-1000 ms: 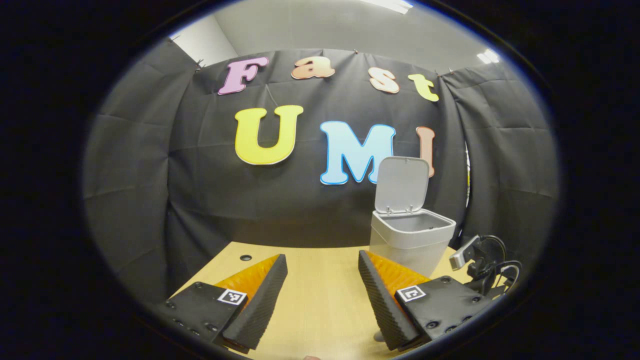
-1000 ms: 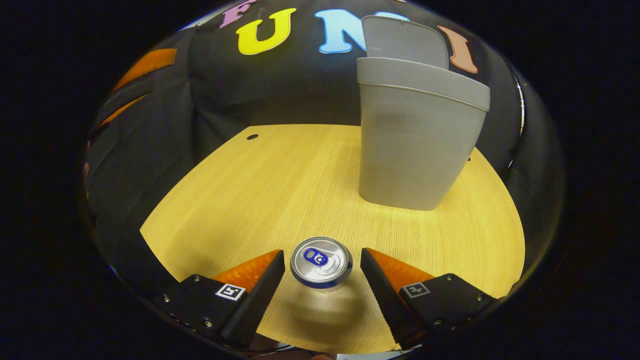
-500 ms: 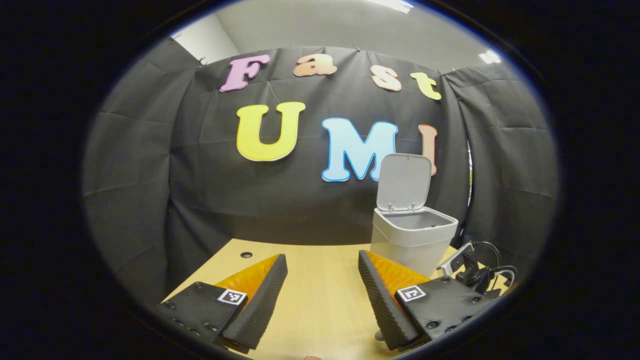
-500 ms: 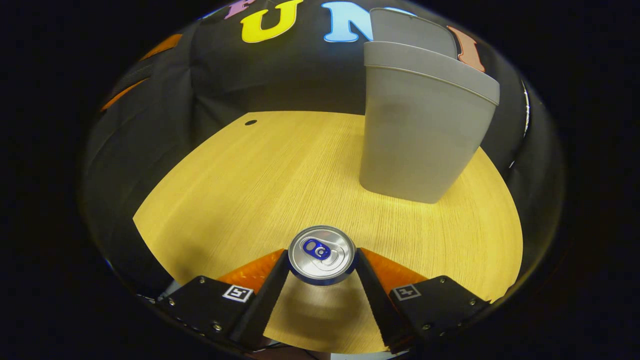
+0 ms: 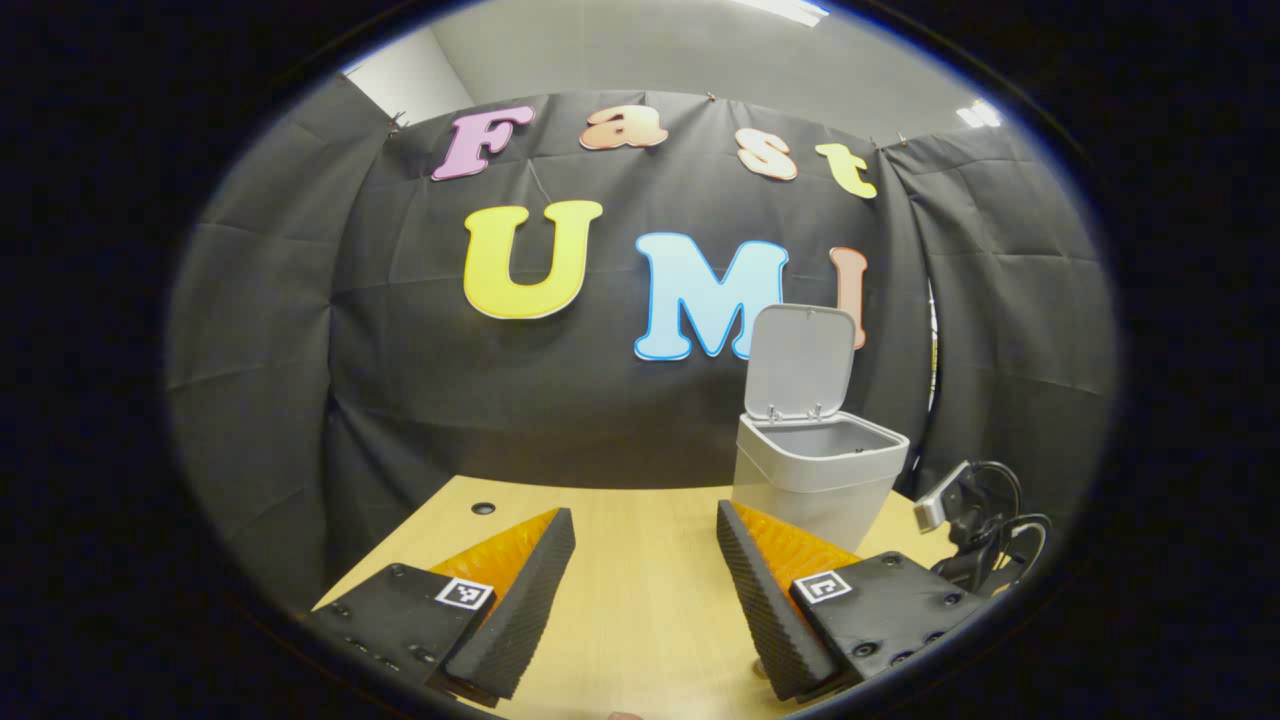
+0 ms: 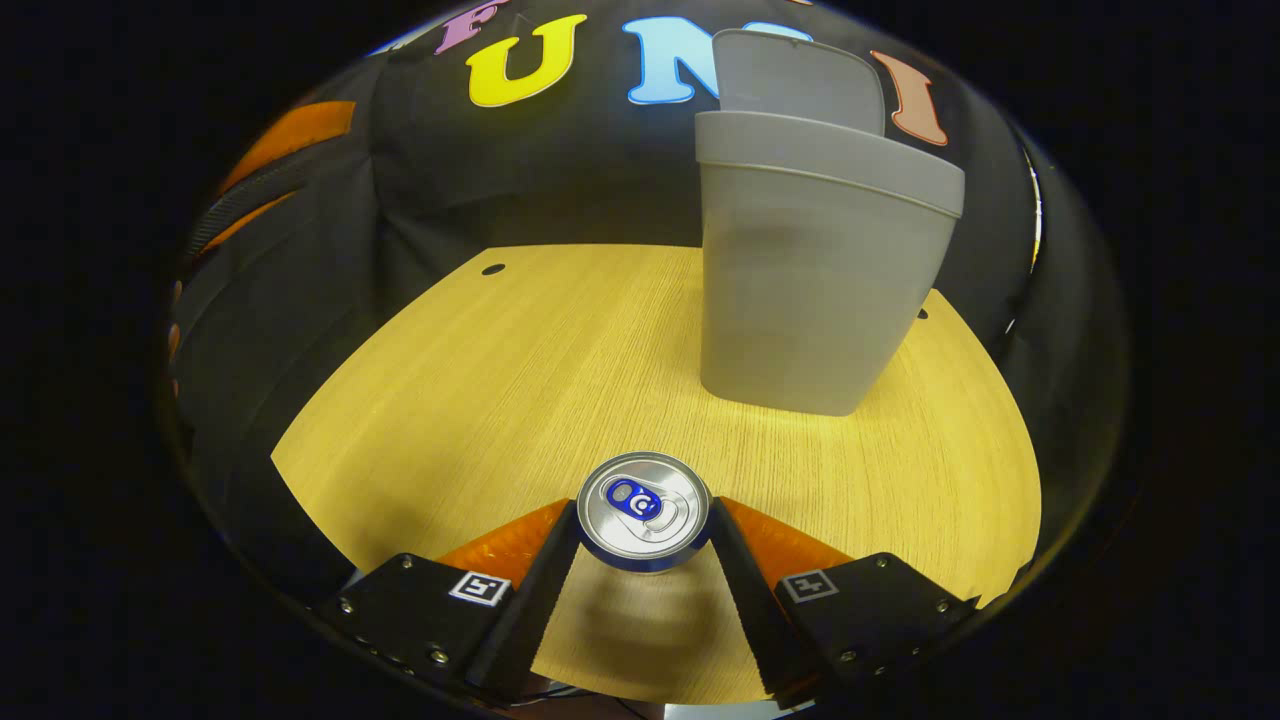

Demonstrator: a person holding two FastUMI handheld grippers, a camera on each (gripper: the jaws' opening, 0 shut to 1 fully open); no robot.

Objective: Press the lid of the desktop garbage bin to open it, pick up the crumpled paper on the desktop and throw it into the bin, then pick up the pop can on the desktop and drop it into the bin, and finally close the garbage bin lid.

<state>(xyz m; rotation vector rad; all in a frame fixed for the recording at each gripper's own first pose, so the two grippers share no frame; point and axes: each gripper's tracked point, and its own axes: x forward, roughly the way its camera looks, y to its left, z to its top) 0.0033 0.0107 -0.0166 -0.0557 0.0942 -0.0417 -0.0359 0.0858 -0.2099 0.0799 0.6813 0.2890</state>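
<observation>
A pop can point(image 6: 643, 510) with a silver top and blue tab stands upright between the fingers of my right gripper point(image 6: 643, 525), which is shut on it, both fingers touching its sides. Beyond it on the wooden desk point(image 6: 540, 350) stands the grey garbage bin point(image 6: 815, 280), its lid point(image 6: 795, 80) raised. In the left gripper view the bin point(image 5: 815, 480) stands at the far right of the desk with its lid point(image 5: 800, 362) upright and the mouth open. My left gripper point(image 5: 640, 560) is open above the desk, nothing between its fingers.
A small camera with black cables point(image 5: 975, 520) sits on the desk right of the bin. A round cable hole point(image 5: 483, 508) lies near the desk's back left edge. Black cloth walls the booth behind and at both sides.
My right gripper closed from open onto the pop can. The view over the can has shifted slightly, with the bin now a little farther left. The left gripper stayed open, nearly still.
</observation>
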